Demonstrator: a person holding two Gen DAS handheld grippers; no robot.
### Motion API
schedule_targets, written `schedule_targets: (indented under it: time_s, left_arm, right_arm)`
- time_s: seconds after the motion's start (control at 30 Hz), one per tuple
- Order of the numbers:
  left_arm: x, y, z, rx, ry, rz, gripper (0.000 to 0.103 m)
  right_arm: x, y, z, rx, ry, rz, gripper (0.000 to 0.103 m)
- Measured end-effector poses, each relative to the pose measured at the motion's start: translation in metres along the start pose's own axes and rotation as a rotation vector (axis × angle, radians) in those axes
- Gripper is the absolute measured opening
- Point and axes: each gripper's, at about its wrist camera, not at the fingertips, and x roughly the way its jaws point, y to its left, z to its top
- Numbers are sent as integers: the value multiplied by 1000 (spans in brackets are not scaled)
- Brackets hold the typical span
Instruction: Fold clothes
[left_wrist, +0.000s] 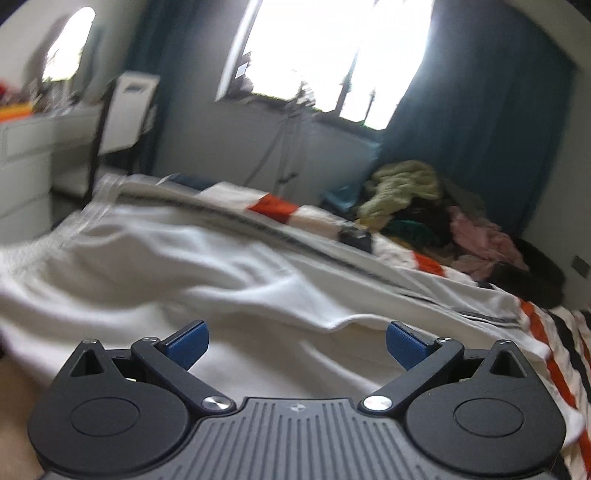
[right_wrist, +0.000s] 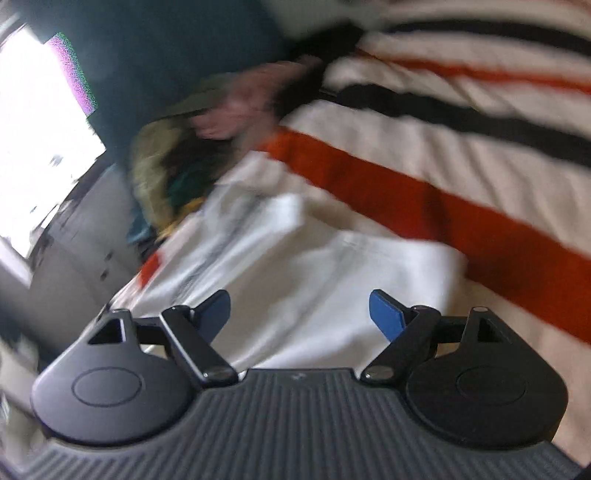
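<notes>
My left gripper (left_wrist: 295, 345) and right gripper (right_wrist: 299, 314) hover over the white garment (left_wrist: 192, 266) spread on the striped bedspread (right_wrist: 461, 147), both with fingers spread wide and empty. A clothes pile (left_wrist: 424, 206) lies beyond.

We saw soft, matt white cloth in the garment (left_wrist: 207, 266) lying just ahead of the left hand-held gripper (left_wrist: 297, 345), whose body was matt black plastic with ribbed grey plating, shiny metal pivot screws (left_wrist: 373, 402) and textured blue pads (left_wrist: 402, 345). Beyond the right hand-held gripper (right_wrist: 300, 314) the striped bedcover (right_wrist: 461, 177) looked woven and dull.
</notes>
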Motion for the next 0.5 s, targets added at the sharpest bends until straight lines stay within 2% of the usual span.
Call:
schedule_targets:
  time_s: [0.1,0.13,0.3,0.4,0.5]
  left_arm:
    - [7,26,5,-135,46,57,103]
    - [6,35,7,-177,46,78,103]
    - [-17,88,22,-338,-24,216,103]
    - [-39,126,29,-452,-95,294,103]
    - [-59,169,29,-580,-131,339,103]
  right_arm:
    - [16,-34,5,138,62,-28,80]
    - [22,-43,4,183,87,-31,71]
    - [39,-76,-9,351,177,-66,69]
    - [44,-81,-12,380,181,-65,66]
    - [50,-77,-11,342,179,-84,51]
